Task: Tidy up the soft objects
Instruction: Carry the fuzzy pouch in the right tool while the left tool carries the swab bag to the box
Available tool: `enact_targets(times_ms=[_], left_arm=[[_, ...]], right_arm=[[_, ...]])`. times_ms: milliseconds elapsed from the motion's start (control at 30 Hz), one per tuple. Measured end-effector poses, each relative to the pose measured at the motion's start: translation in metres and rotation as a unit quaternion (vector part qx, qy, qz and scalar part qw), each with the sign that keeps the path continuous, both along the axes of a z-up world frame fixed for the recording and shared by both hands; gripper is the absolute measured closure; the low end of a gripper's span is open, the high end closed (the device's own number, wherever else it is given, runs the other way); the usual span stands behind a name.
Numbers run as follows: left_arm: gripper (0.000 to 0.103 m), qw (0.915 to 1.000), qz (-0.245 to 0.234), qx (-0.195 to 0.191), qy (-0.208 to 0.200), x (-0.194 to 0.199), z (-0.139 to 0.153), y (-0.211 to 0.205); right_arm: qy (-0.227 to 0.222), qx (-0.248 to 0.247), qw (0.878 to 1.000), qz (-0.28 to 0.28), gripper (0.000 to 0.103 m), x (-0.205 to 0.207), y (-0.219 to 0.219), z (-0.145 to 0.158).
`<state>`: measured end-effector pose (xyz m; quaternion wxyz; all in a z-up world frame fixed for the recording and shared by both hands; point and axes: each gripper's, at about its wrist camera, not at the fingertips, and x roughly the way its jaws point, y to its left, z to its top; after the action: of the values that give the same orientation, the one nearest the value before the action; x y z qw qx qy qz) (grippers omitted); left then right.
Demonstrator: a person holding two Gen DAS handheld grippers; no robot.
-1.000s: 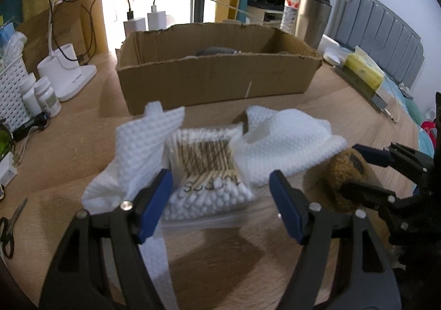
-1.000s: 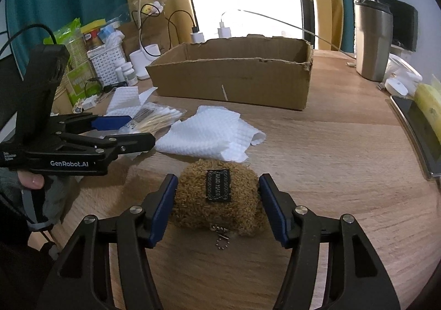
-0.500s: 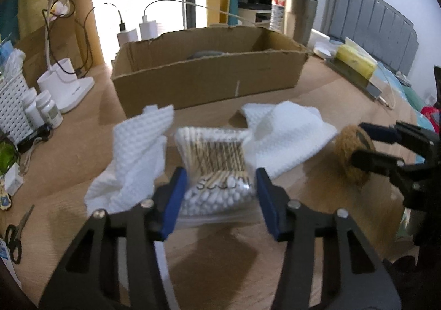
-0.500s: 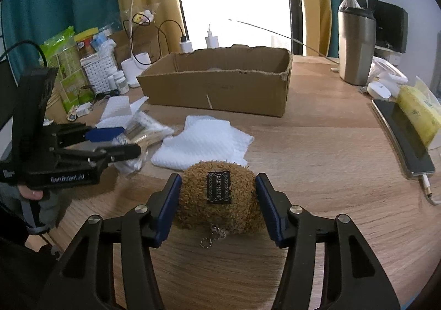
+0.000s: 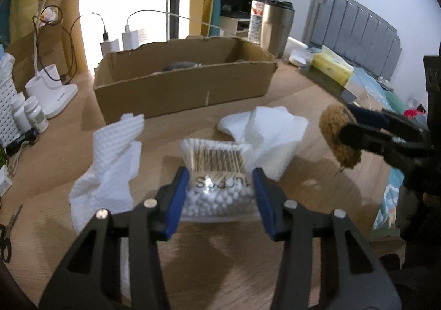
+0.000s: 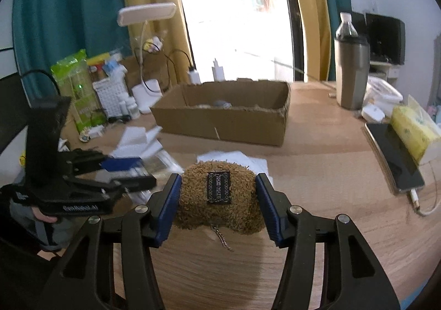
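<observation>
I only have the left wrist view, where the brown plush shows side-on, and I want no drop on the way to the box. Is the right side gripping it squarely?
Observer: Yes. The right gripper has just been closing, and both blue pads press the brown plush on opposite flanks.
Operator: Which face is up?
Observer: The face with the black label, centred between the pads.

A cardboard box (image 5: 182,89) stands on the table (image 5: 289,106) behind two cloths (image 5: 110,161).
</observation>
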<state>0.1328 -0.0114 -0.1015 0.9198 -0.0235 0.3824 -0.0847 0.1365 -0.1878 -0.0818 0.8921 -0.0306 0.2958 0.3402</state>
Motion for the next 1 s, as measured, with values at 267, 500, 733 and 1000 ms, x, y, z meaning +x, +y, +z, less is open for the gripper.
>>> enact_targets(times_ms=[267, 500, 733, 1000], left_arm=[[0.049, 0.9994, 0.012, 0.026, 0.021, 0.011, -0.009, -0.005], [0.047, 0.9990, 0.007, 0.032, 0.030, 0.024, -0.019, -0.011], [0.058, 0.9994, -0.002, 0.028, 0.018, 0.019, -0.015, -0.010], [0.058, 0.9991, -0.003, 0.025, -0.034, -0.007, 0.011, -0.007]], right_arm=[[-0.004, 0.005, 1.000, 0.007, 0.045, -0.005, 0.004, 0.002], [-0.003, 0.006, 1.000, 0.004, 0.045, -0.003, 0.001, 0.001], [-0.004, 0.008, 1.000, 0.000, 0.045, -0.003, 0.000, 0.001], [-0.014, -0.002, 1.000, -0.001, 0.045, -0.006, 0.004, 0.008]])
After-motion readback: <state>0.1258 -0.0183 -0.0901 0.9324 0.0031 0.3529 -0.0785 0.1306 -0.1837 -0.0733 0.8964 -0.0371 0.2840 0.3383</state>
